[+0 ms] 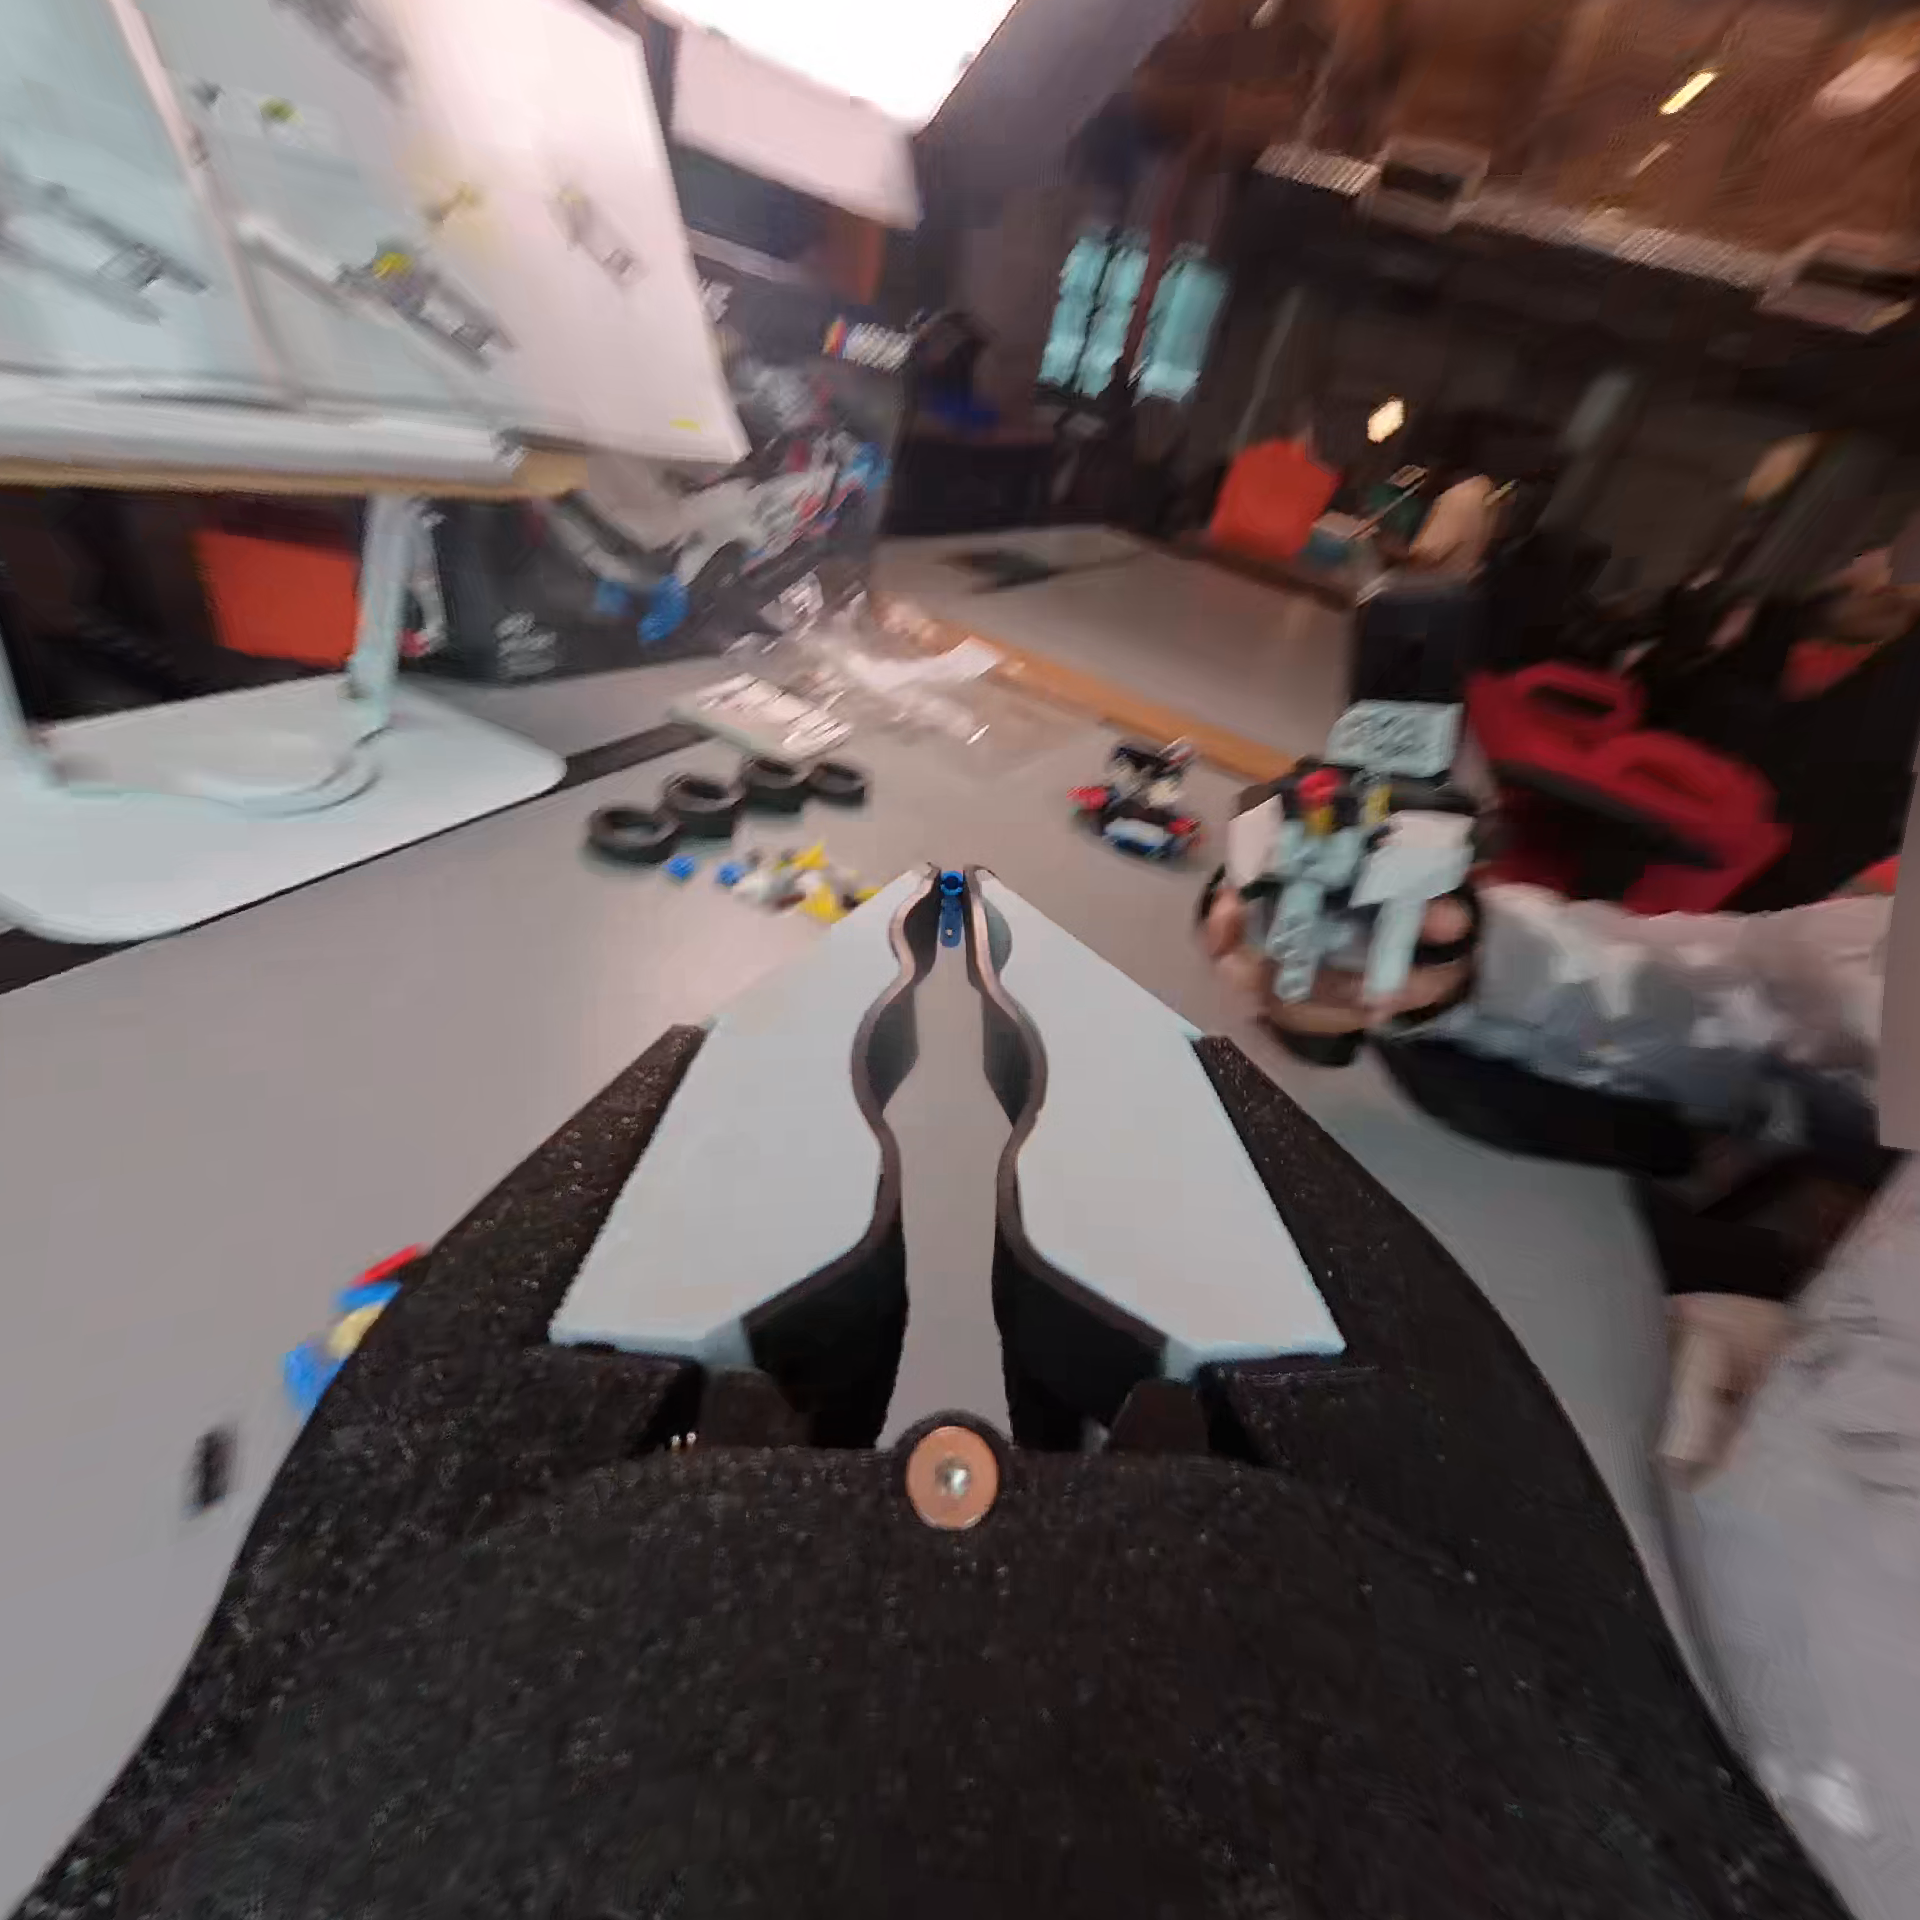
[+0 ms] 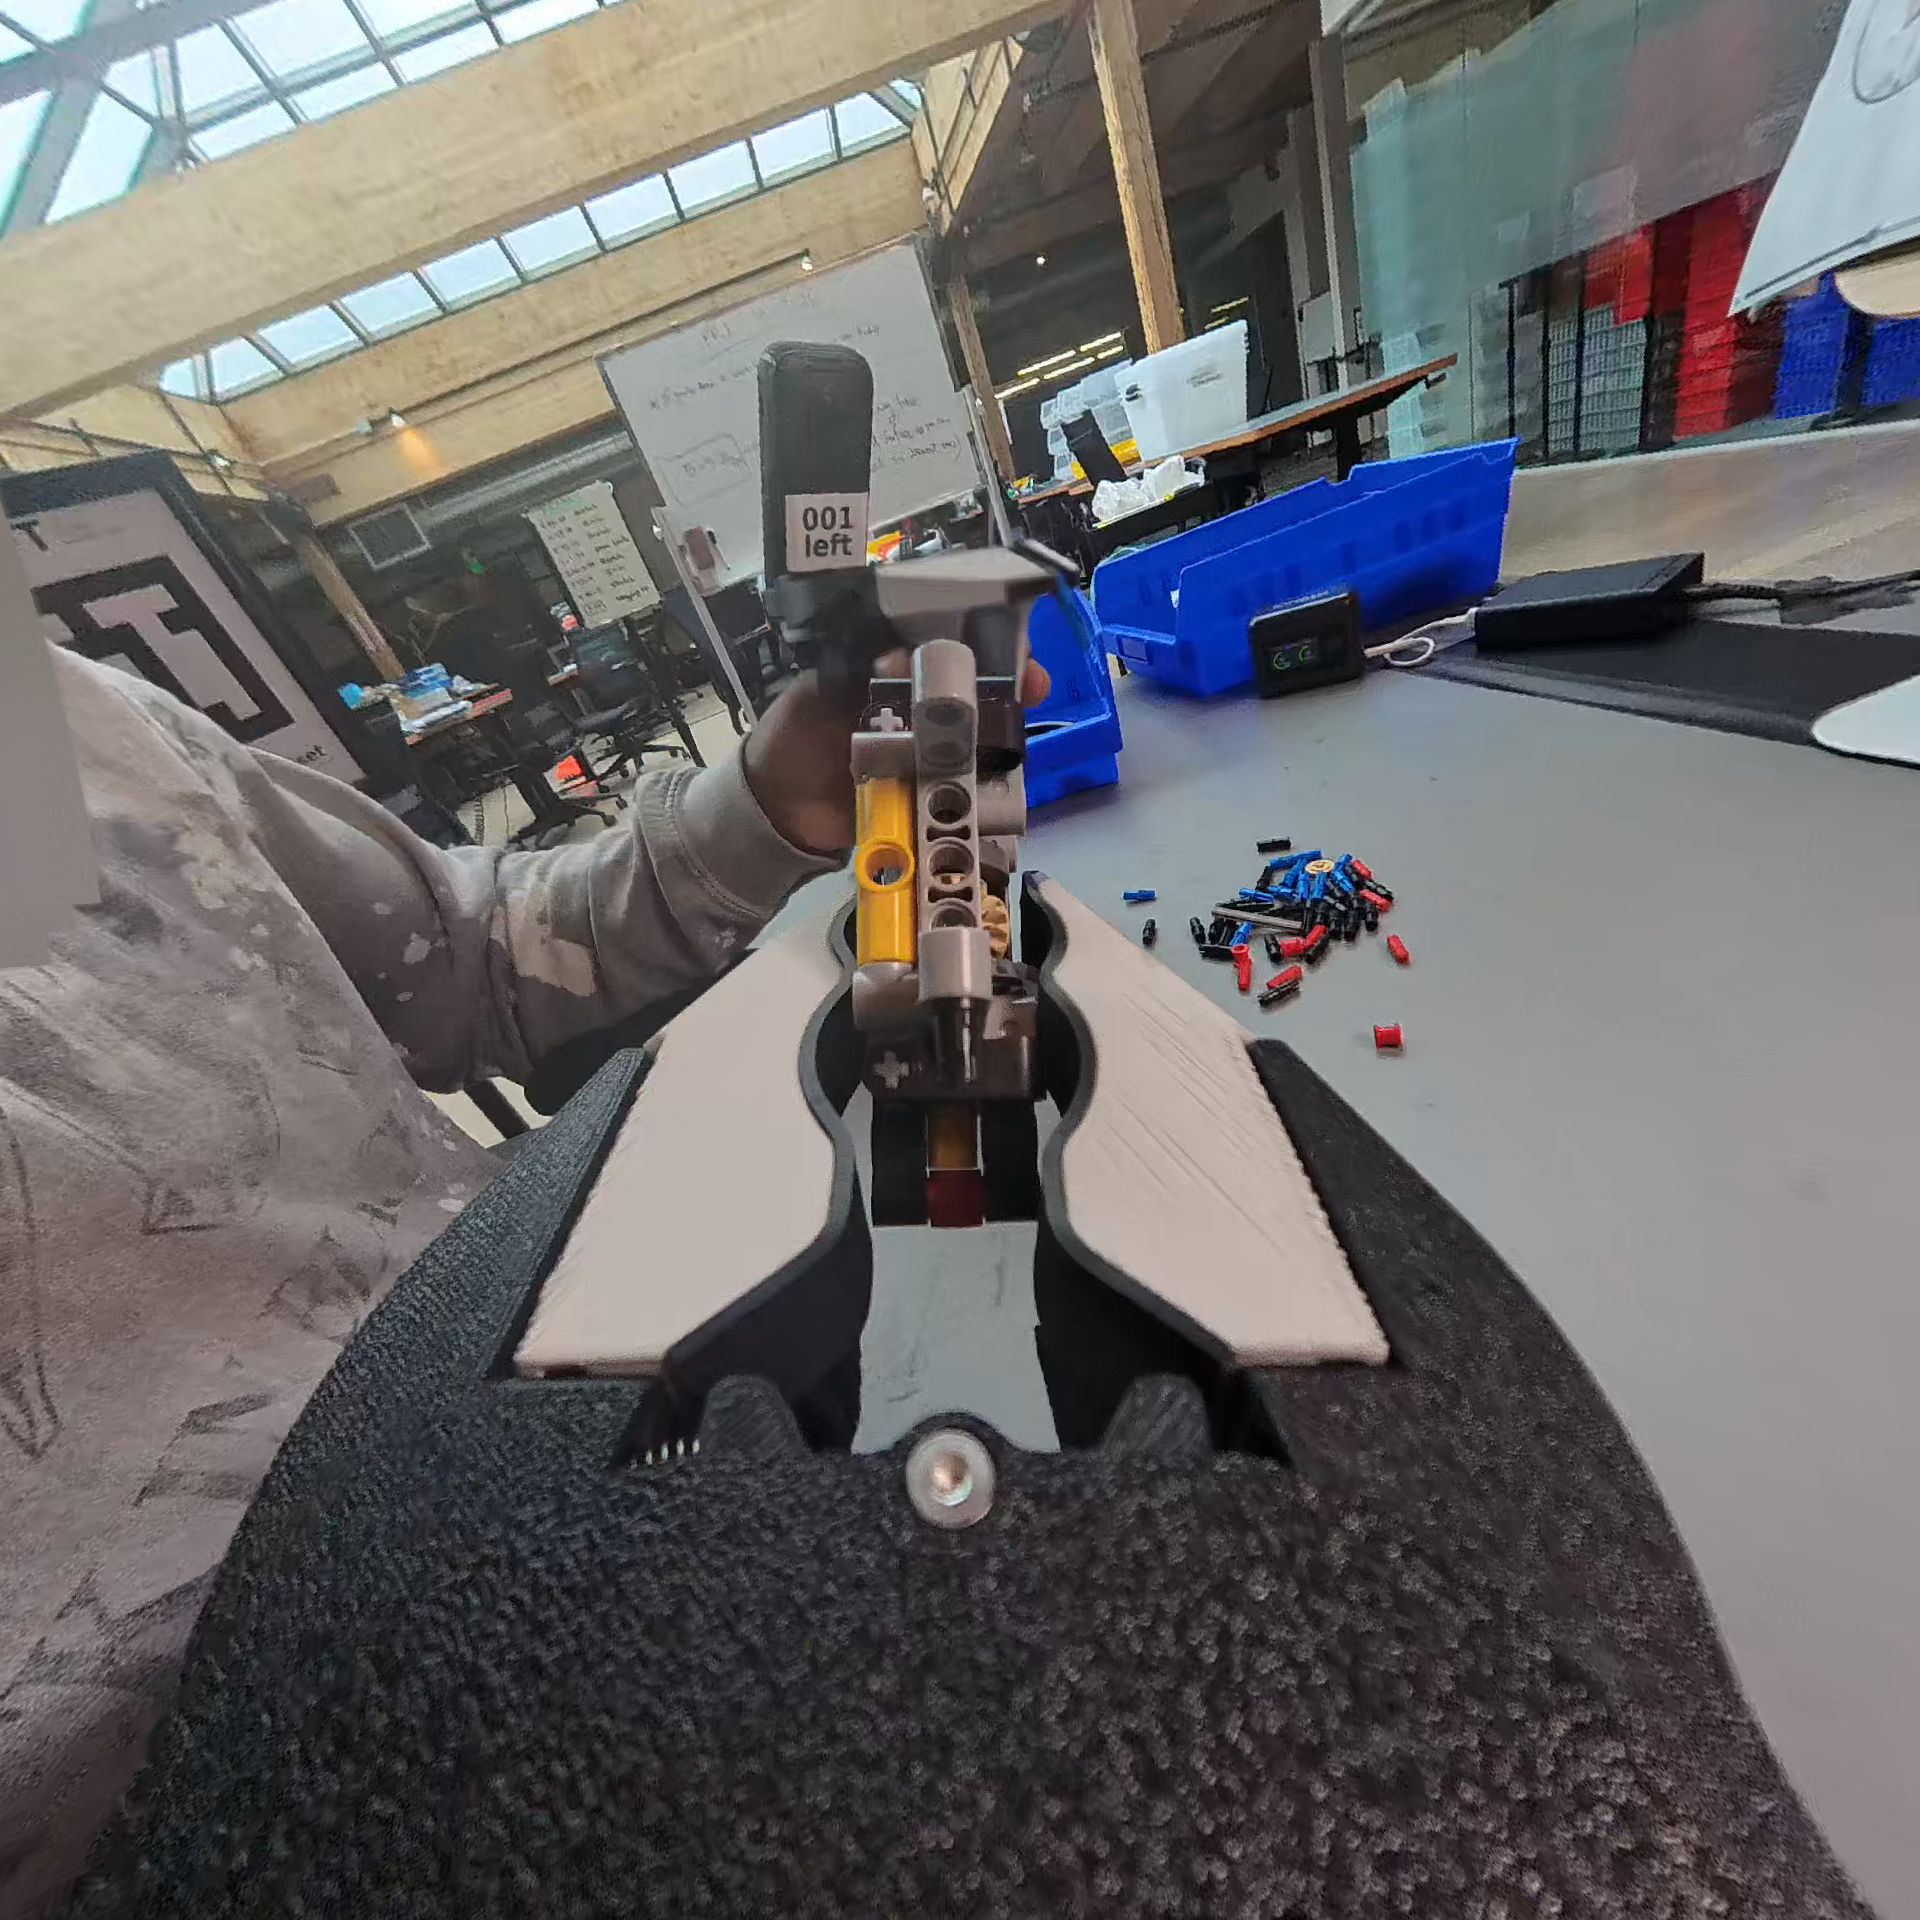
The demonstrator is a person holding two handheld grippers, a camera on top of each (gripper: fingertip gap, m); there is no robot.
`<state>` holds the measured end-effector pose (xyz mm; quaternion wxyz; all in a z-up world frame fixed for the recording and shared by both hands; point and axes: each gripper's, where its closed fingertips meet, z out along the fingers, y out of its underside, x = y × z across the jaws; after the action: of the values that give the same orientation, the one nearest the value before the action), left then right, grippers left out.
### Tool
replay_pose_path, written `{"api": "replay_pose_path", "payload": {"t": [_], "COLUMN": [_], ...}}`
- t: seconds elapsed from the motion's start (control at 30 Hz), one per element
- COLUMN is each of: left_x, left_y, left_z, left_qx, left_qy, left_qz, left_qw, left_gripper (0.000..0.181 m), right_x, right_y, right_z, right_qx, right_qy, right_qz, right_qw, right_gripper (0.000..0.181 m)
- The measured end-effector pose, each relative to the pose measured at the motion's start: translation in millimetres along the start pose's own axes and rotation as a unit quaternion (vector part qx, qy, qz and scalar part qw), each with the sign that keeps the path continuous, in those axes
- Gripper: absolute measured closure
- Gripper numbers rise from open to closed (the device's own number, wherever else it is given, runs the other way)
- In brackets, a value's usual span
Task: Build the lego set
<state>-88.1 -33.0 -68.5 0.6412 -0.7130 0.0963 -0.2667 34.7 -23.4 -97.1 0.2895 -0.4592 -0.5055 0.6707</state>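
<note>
My left gripper (image 1: 949,896) is shut on a small blue pin (image 1: 949,906), held at the fingertips above the grey table (image 1: 312,1091). My right gripper (image 2: 940,935) is shut on a grey and yellow Technic assembly (image 2: 935,831) that stands upright between the fingers. In the left wrist view the right gripper (image 1: 1340,904) holds that assembly (image 1: 1320,873) to the right of the pin, apart from it. In the right wrist view the left gripper (image 2: 966,597) sits just behind the assembly's top, in a person's hand (image 2: 800,758).
Black tyres (image 1: 717,805), loose yellow and blue pieces (image 1: 790,883) and a small sub-build (image 1: 1138,810) lie ahead. An instruction booklet (image 1: 312,229) stands on a white stand at left. A pile of pins (image 2: 1299,914), a red bush (image 2: 1387,1036) and blue bins (image 2: 1320,571) lie at right.
</note>
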Motion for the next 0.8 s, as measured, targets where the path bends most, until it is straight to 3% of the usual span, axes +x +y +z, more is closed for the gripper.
{"api": "replay_pose_path", "payload": {"t": [0.13,0.2,0.27,0.33,0.43,0.53,0.63,0.73,0.8], "left_x": [-76.3,-94.5,-100.2,-100.8,-65.7,-2.0,56.8,89.0,92.7], "left_y": [71.4,100.6,114.6,118.6,105.0,91.1,83.2,79.7,75.8], "left_z": [-2.1,-6.2,-4.4,-2.3,18.2,41.9,57.5,69.4,75.1], "left_qx": [-0.187,-0.255,-0.275,-0.282,-0.222,-0.157,-0.123,-0.109,-0.094], "left_qy": [-0.183,-0.215,-0.224,-0.228,-0.148,0.000,0.132,0.196,0.208], "left_qz": [0.062,0.069,0.063,0.062,0.015,-0.089,-0.174,-0.215,-0.240], "left_qw": [0.963,0.940,0.933,0.930,0.964,0.984,0.968,0.950,0.944], "left_gripper": [0.177,0.177,0.177,0.162,0.143,0.138,0.141,0.145,0.161], "right_x": [14.4,21.0,25.2,28.9,32.9,33.2,30.9,26.4,24.5], "right_y": [7.0,9.7,7.7,5.0,2.4,1.2,-0.2,-3.3,-3.9], "right_z": [4.4,3.6,1.5,-0.4,-1.3,1.9,7.4,13.0,15.0], "right_qx": [-0.008,0.007,0.035,0.059,0.084,0.098,0.111,0.123,0.123], "right_qy": [0.009,0.008,0.000,-0.007,-0.010,-0.013,-0.010,-0.007,0.000], "right_qz": [0.049,0.124,0.189,0.233,0.262,0.270,0.261,0.243,0.222], "right_qw": [0.999,0.992,0.981,0.971,0.961,0.958,0.959,0.962,0.967], "right_gripper": [0.156,0.156,0.156,0.156,0.155,0.156,0.157,0.157,0.157]}}
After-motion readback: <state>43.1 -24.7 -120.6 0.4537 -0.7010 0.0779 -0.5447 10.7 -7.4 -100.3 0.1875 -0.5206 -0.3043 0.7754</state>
